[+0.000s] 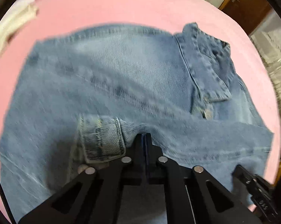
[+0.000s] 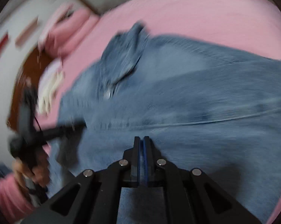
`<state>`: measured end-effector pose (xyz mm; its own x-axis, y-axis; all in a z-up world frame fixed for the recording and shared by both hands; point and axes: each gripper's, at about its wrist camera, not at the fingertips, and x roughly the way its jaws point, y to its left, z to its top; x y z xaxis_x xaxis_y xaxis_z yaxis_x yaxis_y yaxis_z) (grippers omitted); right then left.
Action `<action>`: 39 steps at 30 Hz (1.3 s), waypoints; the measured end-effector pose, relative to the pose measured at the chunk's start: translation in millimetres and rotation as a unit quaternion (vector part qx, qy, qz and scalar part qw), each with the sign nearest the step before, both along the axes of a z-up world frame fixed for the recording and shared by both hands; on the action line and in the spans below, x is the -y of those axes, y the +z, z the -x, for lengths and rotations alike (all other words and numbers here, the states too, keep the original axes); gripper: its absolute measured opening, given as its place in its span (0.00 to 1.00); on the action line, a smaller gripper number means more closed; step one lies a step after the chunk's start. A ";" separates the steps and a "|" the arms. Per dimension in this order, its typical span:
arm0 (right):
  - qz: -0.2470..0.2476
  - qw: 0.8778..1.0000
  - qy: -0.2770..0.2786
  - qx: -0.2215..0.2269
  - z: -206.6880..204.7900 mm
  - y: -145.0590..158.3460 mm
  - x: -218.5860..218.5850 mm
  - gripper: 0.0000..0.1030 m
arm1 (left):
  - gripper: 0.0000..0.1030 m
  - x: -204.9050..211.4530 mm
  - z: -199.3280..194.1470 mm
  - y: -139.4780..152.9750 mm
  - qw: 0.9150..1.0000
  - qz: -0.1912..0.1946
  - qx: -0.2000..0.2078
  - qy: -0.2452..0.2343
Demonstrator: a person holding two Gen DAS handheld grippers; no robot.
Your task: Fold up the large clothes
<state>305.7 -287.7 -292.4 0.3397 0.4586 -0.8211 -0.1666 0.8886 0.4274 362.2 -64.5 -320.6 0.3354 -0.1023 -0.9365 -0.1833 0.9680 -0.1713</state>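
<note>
A blue denim shirt (image 1: 121, 78) lies spread on the pink bed sheet (image 1: 121, 5), collar (image 1: 205, 61) at the right, a sleeve cuff (image 1: 103, 138) folded onto its body. My left gripper (image 1: 144, 136) is shut, fingers together at the denim beside the cuff; whether cloth is pinched is not clear. In the right wrist view the same shirt (image 2: 187, 97) fills the frame, blurred. My right gripper (image 2: 141, 139) is shut, low over the denim, with a thin gap and no cloth seen between the pads. The left gripper's body (image 2: 28, 130) and the hand holding it show at the left.
A folded cream cloth (image 1: 11, 31) lies on the sheet at the far left. A wooden cabinet (image 1: 246, 5) stands beyond the bed at the upper right. The right gripper's body (image 1: 256, 190) shows at the lower right. Pink pillows (image 2: 69, 29) lie at the bed's head.
</note>
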 end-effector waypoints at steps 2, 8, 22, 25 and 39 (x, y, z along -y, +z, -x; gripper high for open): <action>-0.018 1.000 0.000 0.003 3.5 -0.7 14.4 0.00 | 0.01 -2.6 -7.4 -0.9 1.000 -0.003 -0.001 -0.001; 0.080 0.982 -0.167 0.043 -3.2 9.0 110.6 0.00 | 0.01 -30.6 -10.8 19.7 0.996 -0.049 0.053 0.050; -0.018 0.993 -0.110 0.044 11.4 26.1 45.1 0.05 | 0.25 5.0 0.9 46.4 0.999 0.012 0.029 -0.030; -0.025 0.998 -0.039 0.037 15.0 9.2 -20.0 0.05 | 0.25 48.7 -4.3 32.2 0.997 0.020 0.014 -0.069; 0.138 0.963 -0.217 0.079 1.2 9.5 121.9 0.00 | 0.01 -36.3 -13.2 2.9 1.000 0.011 0.014 -0.005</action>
<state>304.6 -409.6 -282.9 0.5811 0.0179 -0.8137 0.2015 0.9655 0.1652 375.3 -28.2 -317.7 0.3601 -0.1261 -0.9243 -0.1688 0.9657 -0.1975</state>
